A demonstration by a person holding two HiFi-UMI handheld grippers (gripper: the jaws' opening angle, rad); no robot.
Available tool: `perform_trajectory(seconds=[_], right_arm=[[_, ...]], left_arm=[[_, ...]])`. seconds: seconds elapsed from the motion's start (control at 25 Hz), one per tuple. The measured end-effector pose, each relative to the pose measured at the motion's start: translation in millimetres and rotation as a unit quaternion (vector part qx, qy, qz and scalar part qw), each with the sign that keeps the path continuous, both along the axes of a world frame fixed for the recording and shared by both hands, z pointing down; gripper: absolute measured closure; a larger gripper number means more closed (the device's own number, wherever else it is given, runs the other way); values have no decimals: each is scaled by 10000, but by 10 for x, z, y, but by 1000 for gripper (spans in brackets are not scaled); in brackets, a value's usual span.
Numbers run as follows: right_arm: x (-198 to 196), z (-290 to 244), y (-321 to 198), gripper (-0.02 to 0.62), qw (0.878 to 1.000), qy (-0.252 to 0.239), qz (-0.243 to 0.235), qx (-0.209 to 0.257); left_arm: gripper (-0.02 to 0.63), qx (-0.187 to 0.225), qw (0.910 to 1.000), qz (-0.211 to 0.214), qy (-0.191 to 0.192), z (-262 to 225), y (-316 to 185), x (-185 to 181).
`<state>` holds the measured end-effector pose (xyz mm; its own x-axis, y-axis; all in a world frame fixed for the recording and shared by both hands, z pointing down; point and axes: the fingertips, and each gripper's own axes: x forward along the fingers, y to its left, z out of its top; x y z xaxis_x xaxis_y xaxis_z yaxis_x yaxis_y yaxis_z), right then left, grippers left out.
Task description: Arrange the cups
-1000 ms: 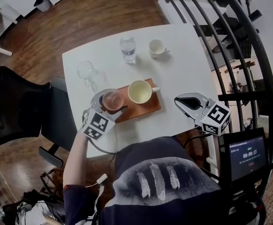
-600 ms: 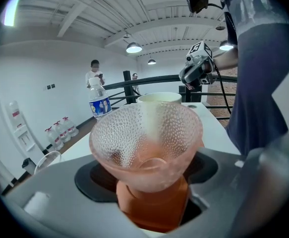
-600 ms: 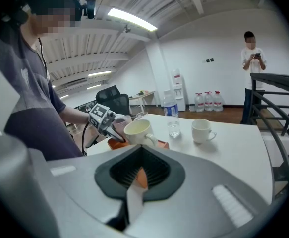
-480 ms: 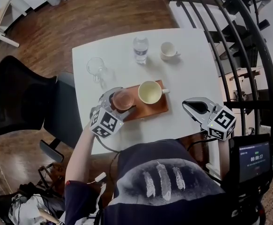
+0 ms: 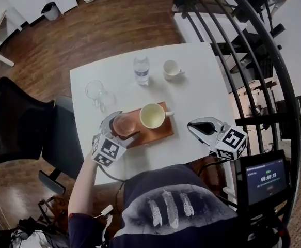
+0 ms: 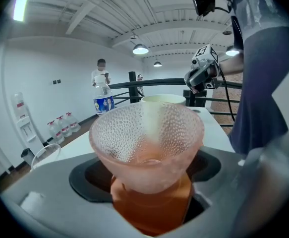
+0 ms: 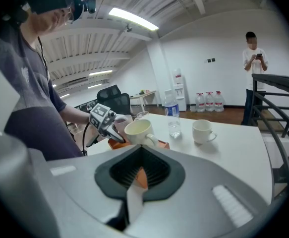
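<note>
A pink dimpled glass cup point(image 5: 123, 124) point(image 6: 149, 143) stands on the left end of an orange tray point(image 5: 159, 132). My left gripper point(image 5: 124, 126) point(image 6: 151, 182) is around it, and its jaws are opening with the cup between them. A cream mug point(image 5: 152, 115) point(image 7: 138, 132) stands on the tray beside it. A white cup point(image 5: 171, 68) point(image 7: 202, 131) and a clear glass point(image 5: 94, 91) stand farther back on the white table point(image 5: 202, 92). My right gripper point(image 5: 194, 126) point(image 7: 137, 182) hovers right of the tray, shut and holding nothing.
A water bottle point(image 5: 141, 68) point(image 7: 172, 114) stands between the clear glass and the white cup. A black chair point(image 5: 16, 123) is left of the table and a black railing point(image 5: 264, 87) runs along the right. A person point(image 7: 255, 63) stands far off.
The head view has shifted a little. The left gripper stays around the pink cup on the tray, and the right gripper has kept its place.
</note>
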<state>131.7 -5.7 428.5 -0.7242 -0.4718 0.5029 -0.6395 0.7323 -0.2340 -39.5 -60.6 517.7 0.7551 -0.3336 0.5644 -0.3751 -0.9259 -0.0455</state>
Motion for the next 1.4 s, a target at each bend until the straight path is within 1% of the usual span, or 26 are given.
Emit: perform_trajectory(seconds=[0.08, 0.12, 0.24, 0.32, 0.44, 0.52, 0.64, 0.76, 0.84, 1.0, 1.04, 1.16, 1.2, 1.28, 1.32, 1.4], right_arm=[[-10, 0, 13, 591, 10000, -3, -32, -14], [-7, -5, 15, 591, 10000, 2, -33, -20], [20, -27, 1, 591, 10000, 20, 2, -9], [23, -50, -13, 591, 10000, 17, 21, 1], [19, -62, -28, 591, 10000, -2, 34, 24], [19, -57, -42, 591, 10000, -34, 46, 57], [18, -109, -79, 591, 9998, -123, 66, 132], [3, -248, -134, 591, 9993, -271, 90, 232], [-47, -327, -154, 591, 9990, -334, 4, 306], [-192, -464, -187, 591, 9978, -398, -261, 466], [-232, -501, -201, 591, 9972, -417, -337, 523], [-354, -602, -240, 591, 9950, -468, -573, 674], [-386, -631, -239, 591, 9944, -479, -637, 697], [-433, -680, -228, 591, 9932, -506, -742, 739], [-452, -701, -223, 591, 9926, -522, -788, 768], [-486, -744, -220, 591, 9910, -593, -849, 846]], left_arm=[[140, -64, 9998, -96, 143, -73, -10, -1], [108, -64, 9997, -123, 193, -109, -25, 5], [49, -56, 9993, -157, 335, -187, -67, 33], [31, -65, 9990, -176, 406, -254, -73, 31], [17, -33, 9978, -293, 586, -401, -81, -24], [13, -75, 9950, -468, 883, -546, -77, -86], [12, -170, 9862, -768, 1459, -888, -55, -194], [12, -164, 9779, -883, 1887, -1252, -34, -254], [14, -134, 9743, -888, 2065, -1445, 5, -269], [20, -68, 9705, -931, 2222, -1661, 43, -281], [30, -55, 9691, -951, 2274, -1693, 45, -282], [88, -26, 9667, -1028, 2342, -1743, 57, -290], [118, 6, 9665, -1048, 2344, -1741, 65, -292], [203, 88, 9654, -1130, 2347, -1733, 67, -300], [264, 120, 9644, -1189, 2358, -1741, 61, -301], [351, 169, 9626, -1290, 2375, -1757, 55, -305]])
